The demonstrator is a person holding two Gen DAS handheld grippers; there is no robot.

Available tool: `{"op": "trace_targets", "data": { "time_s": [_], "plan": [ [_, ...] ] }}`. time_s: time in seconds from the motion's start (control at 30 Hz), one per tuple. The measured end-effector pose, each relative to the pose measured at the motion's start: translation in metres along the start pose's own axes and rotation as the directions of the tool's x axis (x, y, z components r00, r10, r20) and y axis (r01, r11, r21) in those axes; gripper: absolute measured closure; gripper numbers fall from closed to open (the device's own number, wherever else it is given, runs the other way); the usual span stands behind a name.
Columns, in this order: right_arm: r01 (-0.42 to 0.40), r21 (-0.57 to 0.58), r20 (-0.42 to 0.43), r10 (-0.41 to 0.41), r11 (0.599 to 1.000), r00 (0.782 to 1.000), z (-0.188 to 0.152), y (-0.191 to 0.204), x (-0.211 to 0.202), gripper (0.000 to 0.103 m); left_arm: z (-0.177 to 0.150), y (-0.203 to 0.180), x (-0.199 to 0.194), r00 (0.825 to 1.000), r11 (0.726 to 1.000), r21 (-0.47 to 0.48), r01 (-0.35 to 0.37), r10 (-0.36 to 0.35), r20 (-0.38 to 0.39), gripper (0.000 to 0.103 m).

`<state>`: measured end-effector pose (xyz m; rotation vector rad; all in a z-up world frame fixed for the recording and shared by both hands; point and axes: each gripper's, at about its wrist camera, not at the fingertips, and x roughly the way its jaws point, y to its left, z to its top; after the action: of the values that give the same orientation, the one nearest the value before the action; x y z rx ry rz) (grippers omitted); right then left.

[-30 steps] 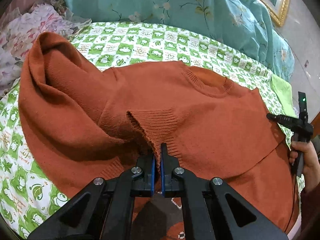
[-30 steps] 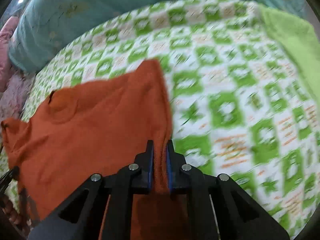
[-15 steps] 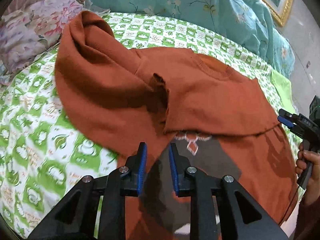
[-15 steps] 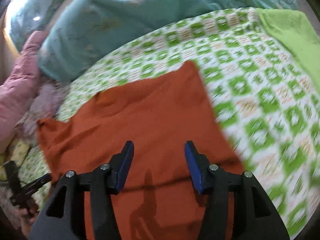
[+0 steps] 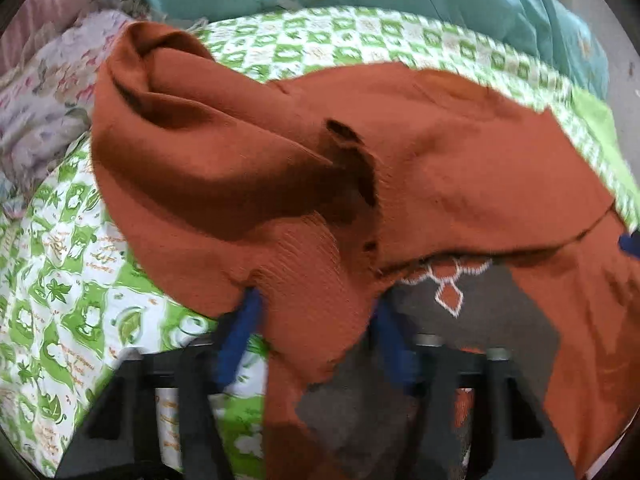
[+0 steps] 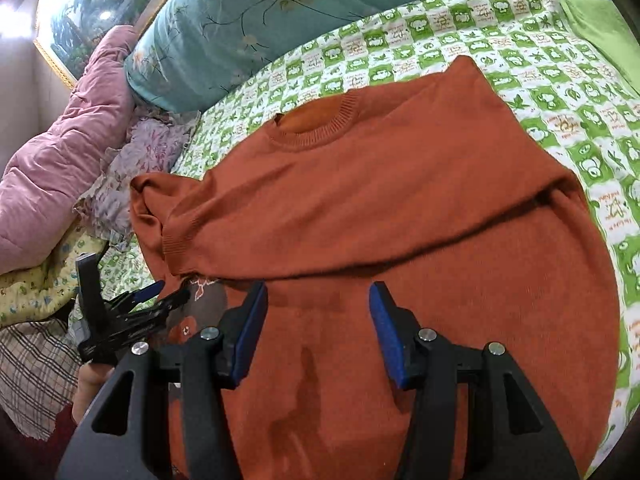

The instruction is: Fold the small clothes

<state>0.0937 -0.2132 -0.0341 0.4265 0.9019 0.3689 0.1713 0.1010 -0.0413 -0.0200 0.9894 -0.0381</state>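
A rust-orange knit sweater (image 6: 380, 208) lies on the green-and-white checked bedsheet (image 6: 560, 92), its upper half folded down over the lower half, collar (image 6: 316, 124) facing up. My right gripper (image 6: 318, 320) is open and hovers above the sweater's lower part, touching nothing. My left gripper (image 5: 316, 316) is open, its blue pads either side of a ribbed flap of the sweater (image 5: 312, 272) at the sweater's left side. That view is blurred. A bunched sleeve (image 5: 168, 92) rises at the left. The left gripper also shows in the right wrist view (image 6: 160, 300).
A teal floral duvet (image 6: 280, 12) lies along the back of the bed. A pink quilt (image 6: 60, 152) and floral cloth (image 6: 132, 168) pile up at the left. A lime-green cloth (image 6: 600, 24) lies at the far right. A framed picture (image 6: 80, 12) hangs behind.
Both grippers were shut on the sweater a second ago, then let go and opened. Both have pulled back, and the folded-over half now rests on the lower half.
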Motion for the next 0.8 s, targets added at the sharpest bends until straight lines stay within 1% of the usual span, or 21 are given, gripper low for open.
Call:
{"op": "trace_targets", "data": {
  "time_s": [0.03, 0.1, 0.13, 0.23, 0.3, 0.4, 0.43, 0.5, 0.57, 0.67, 0.73, 0.8],
  "plan": [
    [0.004, 0.002, 0.0, -0.004, 1.0, 1.0, 0.0, 0.0, 0.0, 0.049, 0.001, 0.006, -0.003, 1.0, 1.0, -0.014, 0.003, -0.003, 0.004, 0.091],
    [0.005, 0.001, 0.002, -0.005, 1.0, 1.0, -0.001, 0.002, 0.0, 0.049, 0.001, 0.021, -0.015, 0.998, 0.996, -0.071, 0.053, -0.051, 0.029, 0.092],
    [0.002, -0.003, 0.001, -0.002, 1.0, 1.0, -0.001, 0.004, 0.001, 0.049, 0.0, 0.026, -0.024, 0.997, 0.993, -0.091, 0.068, -0.064, 0.05, 0.093],
    [-0.007, -0.02, -0.002, 0.007, 1.0, 1.0, -0.003, 0.009, 0.002, 0.049, -0.001, 0.03, -0.059, 0.987, 0.987, -0.112, 0.114, -0.1, 0.127, 0.094],
    [-0.016, -0.025, 0.0, 0.016, 1.0, 1.0, -0.004, 0.012, 0.001, 0.049, 0.002, 0.026, -0.085, 0.976, 0.984, -0.101, 0.146, -0.126, 0.179, 0.095],
    [-0.03, -0.032, 0.007, 0.03, 0.999, 1.0, -0.004, 0.013, -0.001, 0.049, 0.014, 0.021, -0.125, 0.947, 0.981, -0.075, 0.181, -0.153, 0.284, 0.094],
    [-0.034, -0.03, 0.011, 0.034, 0.999, 0.999, -0.004, 0.013, -0.002, 0.049, 0.018, 0.019, -0.13, 0.942, 0.98, -0.078, 0.186, -0.155, 0.296, 0.095],
    [-0.04, -0.028, 0.017, 0.04, 0.999, 0.999, -0.004, 0.012, -0.004, 0.049, 0.03, 0.018, -0.135, 0.94, 0.983, -0.09, 0.159, -0.123, 0.318, 0.095],
    [-0.043, -0.025, 0.025, 0.043, 0.999, 0.999, -0.004, 0.01, -0.007, 0.049, 0.036, 0.016, -0.133, 0.94, 0.982, -0.089, 0.168, -0.132, 0.314, 0.095],
    [-0.047, -0.012, 0.049, 0.048, 0.999, 0.998, -0.004, 0.005, -0.015, 0.049, 0.05, -0.007, -0.131, 0.931, 0.978, -0.051, 0.203, -0.177, 0.318, 0.095],
    [-0.042, 0.002, 0.075, 0.042, 0.999, 0.996, -0.004, -0.001, -0.023, 0.049, 0.063, -0.035, -0.129, 0.917, 0.97, 0.0, 0.242, -0.229, 0.326, 0.095],
    [-0.034, 0.023, 0.102, 0.031, 0.999, 0.994, -0.002, -0.009, -0.031, 0.049, 0.074, -0.07, -0.125, 0.897, 0.954, 0.055, 0.293, -0.294, 0.328, 0.095]
  ]
}}
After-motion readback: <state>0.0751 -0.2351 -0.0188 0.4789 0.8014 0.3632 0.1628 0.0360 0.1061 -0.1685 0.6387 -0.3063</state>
